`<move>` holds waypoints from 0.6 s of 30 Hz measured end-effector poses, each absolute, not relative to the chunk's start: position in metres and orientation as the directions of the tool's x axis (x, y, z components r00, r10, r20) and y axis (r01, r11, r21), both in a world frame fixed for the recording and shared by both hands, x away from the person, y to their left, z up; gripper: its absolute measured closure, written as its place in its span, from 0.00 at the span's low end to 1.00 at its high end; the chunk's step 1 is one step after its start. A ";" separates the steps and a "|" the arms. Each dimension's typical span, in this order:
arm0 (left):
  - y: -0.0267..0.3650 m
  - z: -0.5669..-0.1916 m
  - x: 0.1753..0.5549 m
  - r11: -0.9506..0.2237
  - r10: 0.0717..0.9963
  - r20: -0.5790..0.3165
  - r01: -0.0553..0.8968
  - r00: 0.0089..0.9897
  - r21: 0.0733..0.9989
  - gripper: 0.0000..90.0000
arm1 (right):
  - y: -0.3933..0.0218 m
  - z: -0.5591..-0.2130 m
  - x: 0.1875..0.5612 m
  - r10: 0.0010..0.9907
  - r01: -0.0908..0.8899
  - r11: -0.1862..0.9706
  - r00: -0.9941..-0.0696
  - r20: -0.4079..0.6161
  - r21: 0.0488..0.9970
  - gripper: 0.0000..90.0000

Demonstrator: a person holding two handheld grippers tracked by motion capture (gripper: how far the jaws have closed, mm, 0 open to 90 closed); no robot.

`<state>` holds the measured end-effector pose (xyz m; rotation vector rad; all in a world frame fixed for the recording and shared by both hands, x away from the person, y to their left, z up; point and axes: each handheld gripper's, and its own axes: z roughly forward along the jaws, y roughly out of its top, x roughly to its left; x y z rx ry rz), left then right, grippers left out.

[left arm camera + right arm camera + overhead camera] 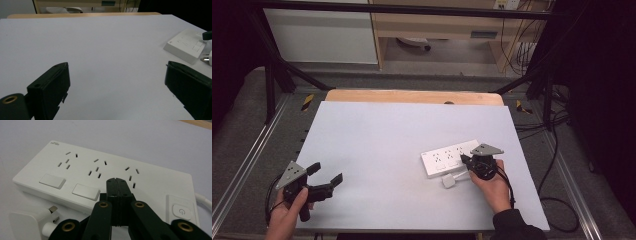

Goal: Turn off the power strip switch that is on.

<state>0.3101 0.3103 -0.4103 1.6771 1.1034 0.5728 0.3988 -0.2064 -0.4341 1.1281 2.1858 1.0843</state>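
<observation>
The power strip (449, 156) lies flat on the right half of the tabletop (377, 145), its long axis running slantwise from near-left to far-right in the high view. In the right gripper view the strip (100, 170) shows three socket groups along its top face, two rocker switches on the nearer edge and a round power button at the right end. A white plug (449, 182) rests loose on the tabletop just beside the strip's near edge; in the right gripper view the plug (30, 220) has its metal prongs pointing toward the strip.

Your right gripper (468, 160) sits at the strip's near edge, jaws pressed together with nothing between them, tips over the strip's top face near the right-hand socket group (131, 176); whether they touch it cannot be told. The plug lies just to the left of these jaws and slightly nearer to you.

Your left gripper (324, 175) rests well apart at the tabletop's near left corner, jaws spread wide and empty. The right hand (489, 187) is therefore much the nearer one to both plug and strip.
</observation>
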 end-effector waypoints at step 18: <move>0.310 -0.410 0.310 -0.079 0.872 -0.129 0.396 0.472 0.915 0.07 | -0.205 -0.436 0.400 0.822 0.475 0.354 -0.570 -0.025 0.805 1.00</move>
